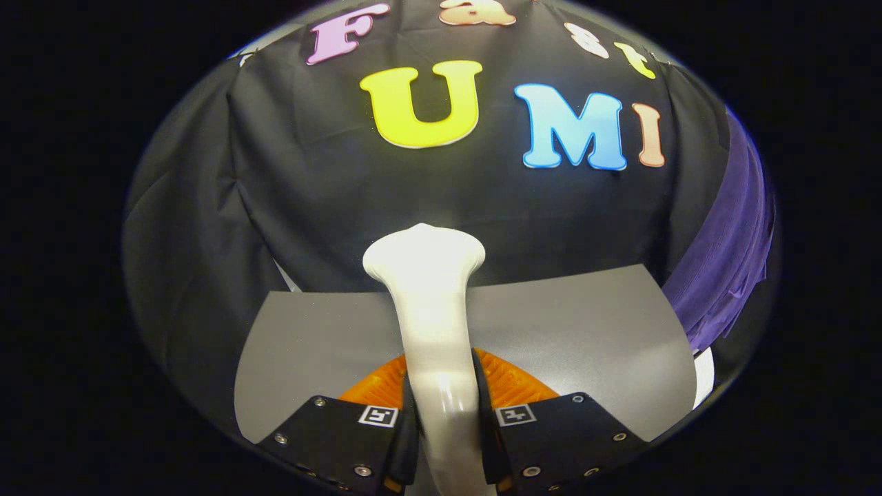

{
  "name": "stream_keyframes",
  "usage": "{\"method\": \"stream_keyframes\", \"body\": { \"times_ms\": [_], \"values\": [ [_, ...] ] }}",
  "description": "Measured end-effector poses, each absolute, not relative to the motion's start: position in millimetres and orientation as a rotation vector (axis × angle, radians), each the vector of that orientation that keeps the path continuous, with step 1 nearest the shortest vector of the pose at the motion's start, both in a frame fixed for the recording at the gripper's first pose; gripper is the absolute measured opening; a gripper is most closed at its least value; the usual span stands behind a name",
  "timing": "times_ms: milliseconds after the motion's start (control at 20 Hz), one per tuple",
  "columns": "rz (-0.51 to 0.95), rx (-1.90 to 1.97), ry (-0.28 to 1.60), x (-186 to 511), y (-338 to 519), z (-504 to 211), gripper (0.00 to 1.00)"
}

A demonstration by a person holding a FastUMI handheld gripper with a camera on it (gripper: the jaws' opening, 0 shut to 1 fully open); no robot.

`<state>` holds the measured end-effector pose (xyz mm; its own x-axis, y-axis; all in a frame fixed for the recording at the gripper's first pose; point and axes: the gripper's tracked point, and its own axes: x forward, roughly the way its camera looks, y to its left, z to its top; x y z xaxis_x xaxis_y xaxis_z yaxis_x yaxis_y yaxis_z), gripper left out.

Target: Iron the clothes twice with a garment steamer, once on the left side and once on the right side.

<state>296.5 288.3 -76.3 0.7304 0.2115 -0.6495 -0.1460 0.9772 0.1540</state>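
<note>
A white garment steamer [431, 296] stands upright between my fingers, its flared head pointing up and forward over the grey table [592, 324]. My gripper [443, 399] is shut on the steamer's handle, both fingers pressing its sides. A purple garment [723, 255] hangs to the right, beyond the table's far right corner, well apart from the steamer head.
An orange round base [513, 382] lies on the grey table just behind the handle, partly hidden by my fingers. Black cloth walls close the booth at the back and left. A white object [704, 375] peeks out at the table's right edge below the garment.
</note>
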Motion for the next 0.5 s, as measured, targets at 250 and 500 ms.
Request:
{"method": "stream_keyframes", "body": {
  "times_ms": [250,500],
  "values": [
    [0.253,0.056,0.594,257,241,-35,0.36],
    [0.217,0.075,0.444,224,163,1,0.36]
  ]
}}
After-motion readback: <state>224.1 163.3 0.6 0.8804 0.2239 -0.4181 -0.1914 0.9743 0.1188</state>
